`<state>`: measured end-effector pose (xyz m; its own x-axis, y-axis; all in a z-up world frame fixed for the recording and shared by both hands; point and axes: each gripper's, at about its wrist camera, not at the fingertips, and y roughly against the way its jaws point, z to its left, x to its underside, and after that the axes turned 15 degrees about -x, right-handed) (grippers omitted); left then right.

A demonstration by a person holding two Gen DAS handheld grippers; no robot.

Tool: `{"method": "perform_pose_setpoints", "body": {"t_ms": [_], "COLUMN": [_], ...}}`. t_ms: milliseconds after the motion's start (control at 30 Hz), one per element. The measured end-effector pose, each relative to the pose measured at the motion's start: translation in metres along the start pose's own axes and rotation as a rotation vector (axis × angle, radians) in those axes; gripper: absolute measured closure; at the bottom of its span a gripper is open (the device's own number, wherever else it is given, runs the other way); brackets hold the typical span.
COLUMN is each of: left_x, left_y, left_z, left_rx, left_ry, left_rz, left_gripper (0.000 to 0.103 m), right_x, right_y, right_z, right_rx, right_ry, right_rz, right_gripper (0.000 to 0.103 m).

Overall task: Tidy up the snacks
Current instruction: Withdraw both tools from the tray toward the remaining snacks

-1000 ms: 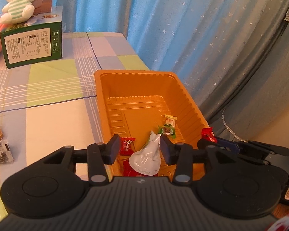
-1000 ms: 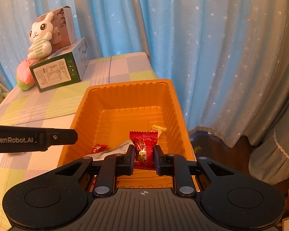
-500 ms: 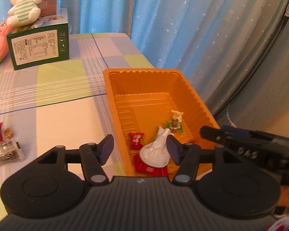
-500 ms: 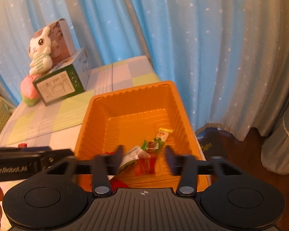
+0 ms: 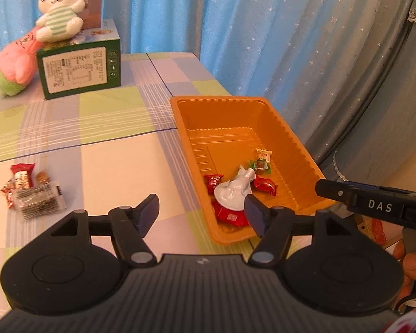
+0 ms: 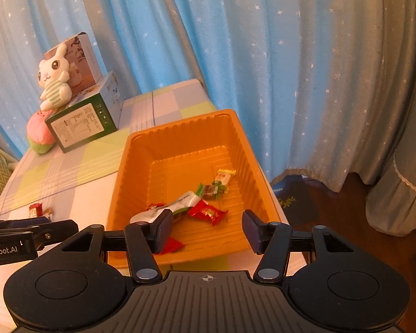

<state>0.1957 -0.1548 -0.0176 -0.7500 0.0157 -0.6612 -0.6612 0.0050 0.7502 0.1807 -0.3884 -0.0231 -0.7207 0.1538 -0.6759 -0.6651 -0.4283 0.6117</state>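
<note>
Orange plastic forms the tray [image 5: 296,149] set at the right edge of the checked desk [image 5: 97,144]. Several snacks are contained in its near half: a white pouch [image 5: 233,191], red wrapped sweets [image 5: 264,184], and a green-wrapped sweet [image 5: 259,165]. A further group of snack packets [image 5: 30,191] is left on the desk, well apart from the tray. The left tongs [image 5: 201,216] are held above the tray's near corner; their jaws are opening, and nothing is gripped. The right tongs [image 6: 206,230] are held apart over the tray, empty. Print on the wrappers is too blurred to be read.
</note>
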Motion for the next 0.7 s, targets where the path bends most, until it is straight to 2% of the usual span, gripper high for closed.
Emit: {"method": "perform_pose_setpoints", "body": {"t_ms": [133, 467, 700], "left_x": [0.008, 0.032, 0.048], "left_y": [0.020, 0.072, 0.100], "left_z": [0.005, 0.031, 0.052], "left_rx": [-0.032, -0.041, -0.052], "left_ry": [-0.021, 0.017, 0.037], "left_rz": [-0.035, -0.070, -0.084], "left_gripper": [0.035, 0.030, 0.030], "right_x": [0.007, 0.032, 0.049], "right_y": [0.015, 0.046, 0.059], "right_z": [0.014, 0.061, 0.090], "right_rx": [-0.006, -0.038, -0.067], "right_ry": [-0.004, 0.036, 0.062], "right_rz": [-0.005, 0.002, 0.005], "right_gripper": [0.047, 0.046, 0.039]}}
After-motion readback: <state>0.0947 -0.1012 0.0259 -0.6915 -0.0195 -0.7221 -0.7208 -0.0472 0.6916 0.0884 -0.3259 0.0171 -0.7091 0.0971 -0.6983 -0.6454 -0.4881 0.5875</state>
